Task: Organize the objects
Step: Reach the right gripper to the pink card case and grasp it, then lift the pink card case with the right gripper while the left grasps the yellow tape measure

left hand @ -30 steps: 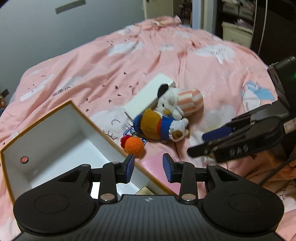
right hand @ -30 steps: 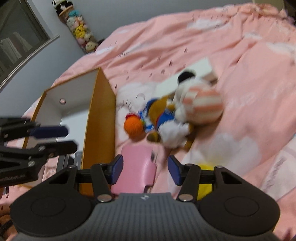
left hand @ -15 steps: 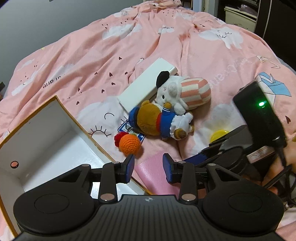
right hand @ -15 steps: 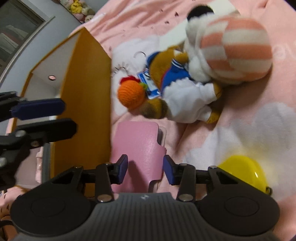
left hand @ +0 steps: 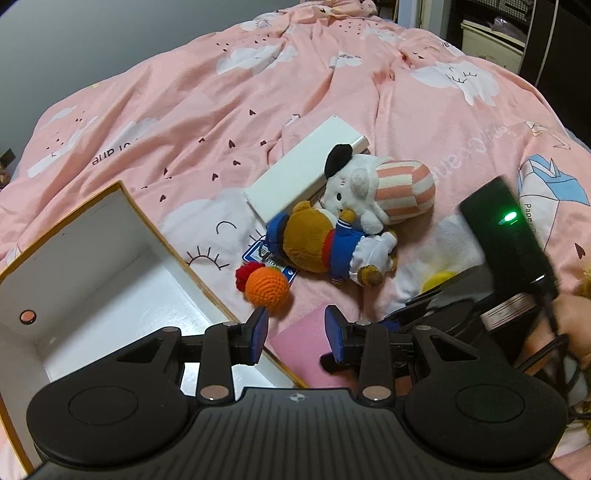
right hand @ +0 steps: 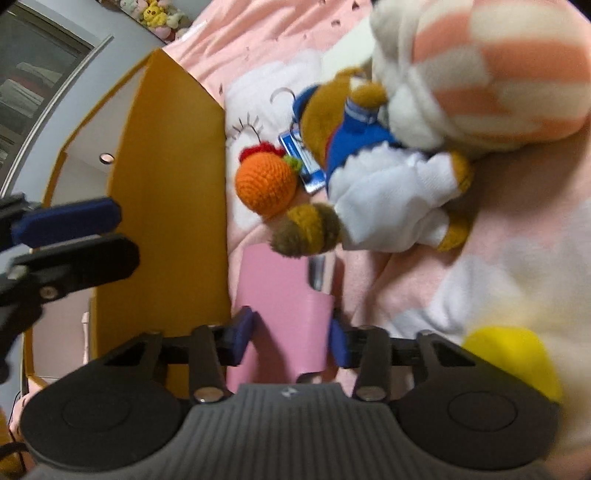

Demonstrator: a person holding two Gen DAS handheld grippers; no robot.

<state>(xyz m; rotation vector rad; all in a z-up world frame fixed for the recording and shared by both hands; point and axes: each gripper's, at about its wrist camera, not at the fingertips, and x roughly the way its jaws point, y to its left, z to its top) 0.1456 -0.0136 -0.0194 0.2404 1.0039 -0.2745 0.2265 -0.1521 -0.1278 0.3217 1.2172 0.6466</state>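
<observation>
Pink cloud-print bedding (left hand: 229, 110) carries partly legible lettering, "Pape" beside a blue origami crane (left hand: 552, 181), seen only in the left wrist view. Near the orange box (right hand: 173, 206), the pink case (right hand: 284, 306) lies between the right tongs (right hand: 291, 338), whose jaws have just been closing and flank its edges; whether they press it I cannot tell. Left tongs (left hand: 295, 334) hang spread, holding nothing, while only the right view shows shelved plush toys (right hand: 159, 18).
</observation>
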